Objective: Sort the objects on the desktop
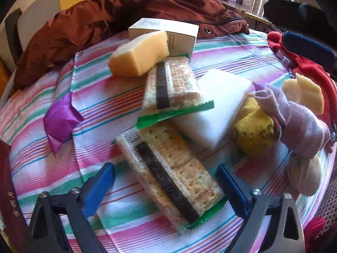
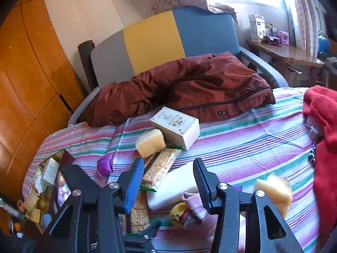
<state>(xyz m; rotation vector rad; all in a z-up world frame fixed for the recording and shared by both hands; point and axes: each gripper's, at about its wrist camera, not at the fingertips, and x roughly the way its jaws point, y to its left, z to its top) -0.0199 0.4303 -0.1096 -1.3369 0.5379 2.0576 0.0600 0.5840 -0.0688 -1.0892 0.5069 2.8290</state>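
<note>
Left gripper (image 1: 166, 186): jaws wide apart, empty, straddling the near cracker packet (image 1: 168, 175). The packet lies diagonally on the striped cloth (image 1: 221, 50), its long axis skewed against the line between the blue pads. Judged step: pick up this packet for sorting. To do it well, turn the wrist so the pads meet the packet's long flat sides, come down low, and close gently; the crackers look brittle and the clear wrap slippery.

Right gripper (image 2: 167, 183): jaws apart, nothing between them, held above the pile over the white foam block (image 2: 174, 187).

Adjoining items:
- Second cracker packet (image 1: 171, 84), stacked higher, its green end seal overhanging the far end of the near packet; it may be dragged along on lifting.
- White foam block, leaning under the second packet, just beside the near one.
- Yellow sponge wedge (image 1: 140, 54), resting on the far end of the second packet and against a cream carton (image 1: 168, 32).
- Purple wrapped sweet (image 1: 60, 122), apart to the left.
- Yellow knitted item (image 1: 252, 128) and pale lilac sock (image 1: 299, 116), bundled at right, with a second sponge piece (image 1: 305, 92) beyond.

Surroundings: maroon jacket (image 1: 126, 14) at the far edge; red garment (image 2: 322, 126) at right; an open dark red box (image 2: 50, 181) holding small packets at left, a likely sorting destination.
</note>
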